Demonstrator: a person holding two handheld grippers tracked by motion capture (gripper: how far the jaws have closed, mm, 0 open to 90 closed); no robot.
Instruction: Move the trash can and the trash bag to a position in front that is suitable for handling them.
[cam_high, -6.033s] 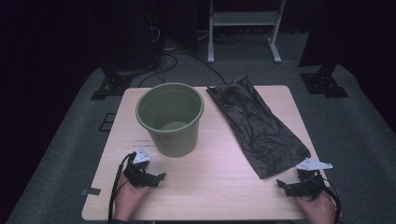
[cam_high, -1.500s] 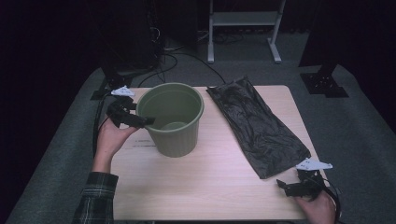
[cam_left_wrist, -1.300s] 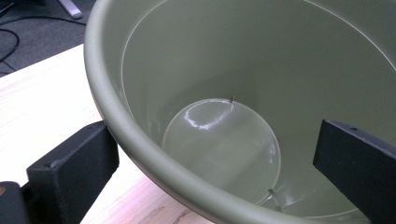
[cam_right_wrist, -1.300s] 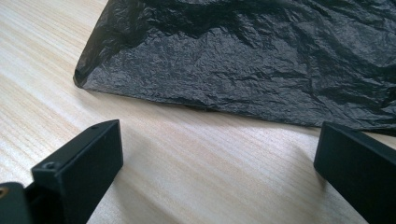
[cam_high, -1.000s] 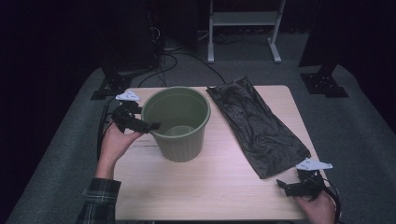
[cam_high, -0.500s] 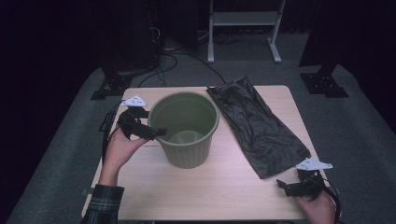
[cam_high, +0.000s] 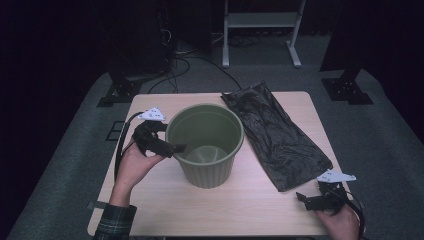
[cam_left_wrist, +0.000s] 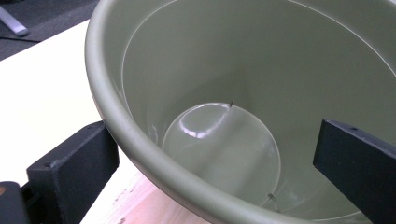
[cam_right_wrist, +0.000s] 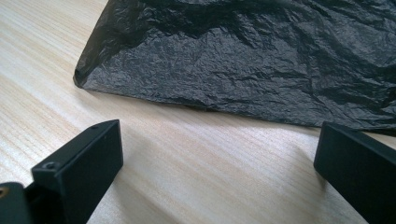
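My left gripper (cam_high: 172, 148) is raised at the left rim of the bucket (cam_high: 205, 145), which stands on the table (cam_high: 150, 200) a little left of centre. The forearm runs up from the near edge, wrist bent inward. Its jaws straddle the rim, one outside, one inside; from the left gripper view they look wide, though I can't tell if they grip. My right gripper (cam_high: 305, 198) rests at the near right corner, jaws spread and empty, facing the bag (cam_high: 280, 135).
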